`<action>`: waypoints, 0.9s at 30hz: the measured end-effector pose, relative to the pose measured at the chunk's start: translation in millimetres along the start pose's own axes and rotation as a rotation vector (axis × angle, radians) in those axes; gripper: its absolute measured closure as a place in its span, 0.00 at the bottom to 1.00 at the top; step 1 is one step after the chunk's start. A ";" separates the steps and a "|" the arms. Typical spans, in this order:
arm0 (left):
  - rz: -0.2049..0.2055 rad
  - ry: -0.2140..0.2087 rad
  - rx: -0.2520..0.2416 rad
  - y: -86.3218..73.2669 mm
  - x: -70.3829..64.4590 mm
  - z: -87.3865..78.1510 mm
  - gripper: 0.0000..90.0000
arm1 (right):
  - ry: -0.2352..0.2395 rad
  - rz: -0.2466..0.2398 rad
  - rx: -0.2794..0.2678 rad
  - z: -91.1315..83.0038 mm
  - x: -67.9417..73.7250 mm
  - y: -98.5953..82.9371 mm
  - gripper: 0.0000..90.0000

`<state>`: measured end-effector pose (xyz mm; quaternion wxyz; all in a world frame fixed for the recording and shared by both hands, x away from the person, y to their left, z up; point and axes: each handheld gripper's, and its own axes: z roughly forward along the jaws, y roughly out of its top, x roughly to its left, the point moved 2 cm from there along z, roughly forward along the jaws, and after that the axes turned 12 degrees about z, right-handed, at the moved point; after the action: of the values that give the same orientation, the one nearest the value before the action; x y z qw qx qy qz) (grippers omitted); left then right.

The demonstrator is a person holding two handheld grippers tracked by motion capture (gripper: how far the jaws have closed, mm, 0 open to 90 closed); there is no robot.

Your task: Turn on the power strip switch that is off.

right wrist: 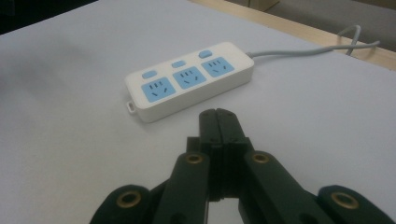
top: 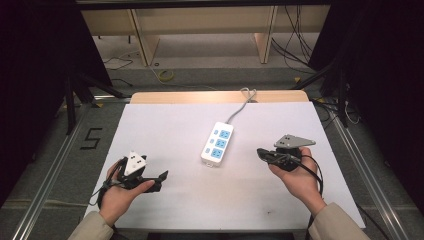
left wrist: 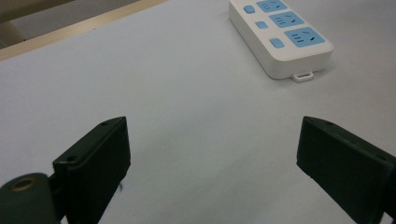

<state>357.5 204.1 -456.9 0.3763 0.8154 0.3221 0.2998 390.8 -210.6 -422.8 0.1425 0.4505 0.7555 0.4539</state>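
A white power strip [top: 218, 144] with three blue sockets and blue buttons lies near the middle of the white table [top: 175, 125], its grey cable [top: 241, 106] running off the far edge. My left gripper [top: 161, 180] is held low at the front left and points right. Its jaws stand wide apart with nothing between them [left wrist: 215, 140], and the strip [left wrist: 280, 32] lies ahead to the right. My right gripper [top: 260, 151] sits right of the strip and points left at it. Its jaws are pressed together and hold nothing [right wrist: 219, 114], a short way from the strip's near end [right wrist: 191, 79].
A wooden table edge [top: 200, 96] shows at the far side. Beyond it are shelving legs [top: 145, 45] and loose cables [top: 295, 45] on the floor. A "5" mark [top: 91, 138] is on the floor at the left. Black stands [top: 342, 100] flank the table.
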 end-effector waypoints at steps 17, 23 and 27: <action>0.000 0.006 0.004 0.7 -0.3 1.7 0.10 | -0.003 0.000 0.006 21.9 2.8 13.4 1.00; 0.004 0.003 0.003 1.3 -0.8 1.8 0.10 | -0.005 0.010 0.010 29.3 1.8 15.5 1.00; 0.001 0.005 0.001 1.2 -0.7 1.8 0.10 | -0.006 0.011 0.013 32.1 1.8 17.2 1.00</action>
<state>358.8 202.2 -457.1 0.3749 0.8150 0.3228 0.3017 419.2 -188.2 -426.0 0.1395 0.4571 0.7554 0.4483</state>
